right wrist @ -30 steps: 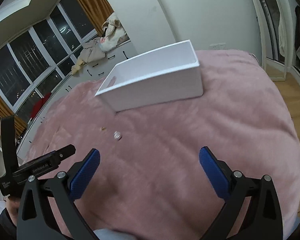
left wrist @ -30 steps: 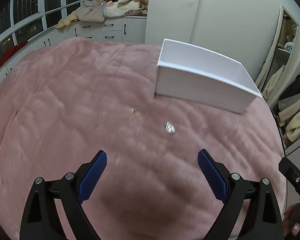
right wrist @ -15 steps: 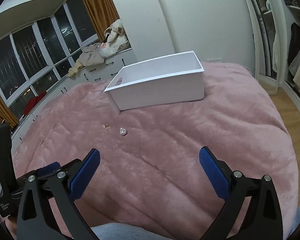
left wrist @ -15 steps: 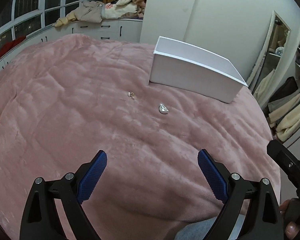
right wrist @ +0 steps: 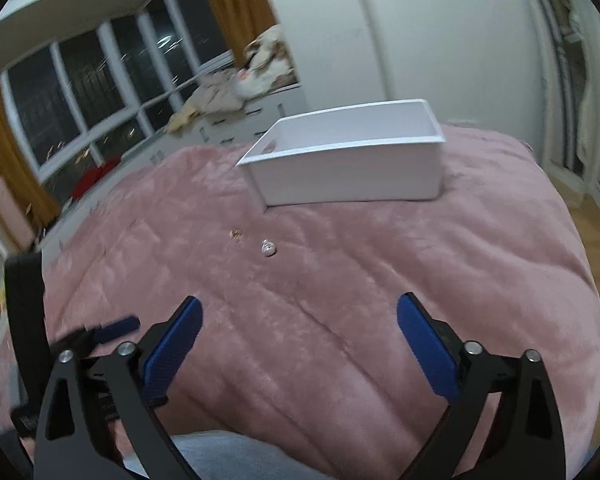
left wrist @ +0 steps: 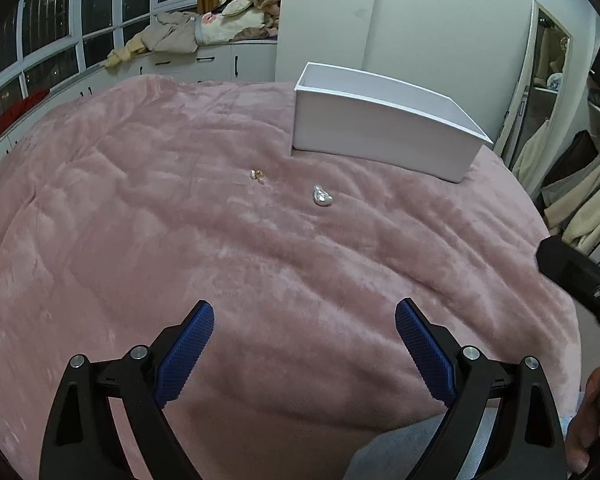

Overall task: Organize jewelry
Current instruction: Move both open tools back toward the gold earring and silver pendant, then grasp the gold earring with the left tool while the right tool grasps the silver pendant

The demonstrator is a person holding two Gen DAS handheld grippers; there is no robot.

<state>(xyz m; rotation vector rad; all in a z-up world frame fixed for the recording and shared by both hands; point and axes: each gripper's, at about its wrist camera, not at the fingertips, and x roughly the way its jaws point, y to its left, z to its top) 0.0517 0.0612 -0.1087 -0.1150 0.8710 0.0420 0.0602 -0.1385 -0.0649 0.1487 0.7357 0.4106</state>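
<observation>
My left gripper [left wrist: 304, 320] and right gripper [right wrist: 298, 318] hung spread wide, empty. The silver pendant [left wrist: 322, 196] and gold earring [left wrist: 257, 175] lay apart on the pink blanket [left wrist: 140, 220], near the white box [left wrist: 380, 136]. Tiny, light, slippery; I judged pinching each across its body best.

- Found no readable text, label, brand, number or sign in either wrist view.
- Checked white box [left wrist: 384, 136]: plain walls, no print.
- Checked black gripper body [left wrist: 580, 280] at right edge of left wrist view: small pale mark, too tiny to read.
- Checked black gripper body [right wrist: 28, 420] at left edge of right wrist view: faint pale lettering, blurred past reading.
</observation>
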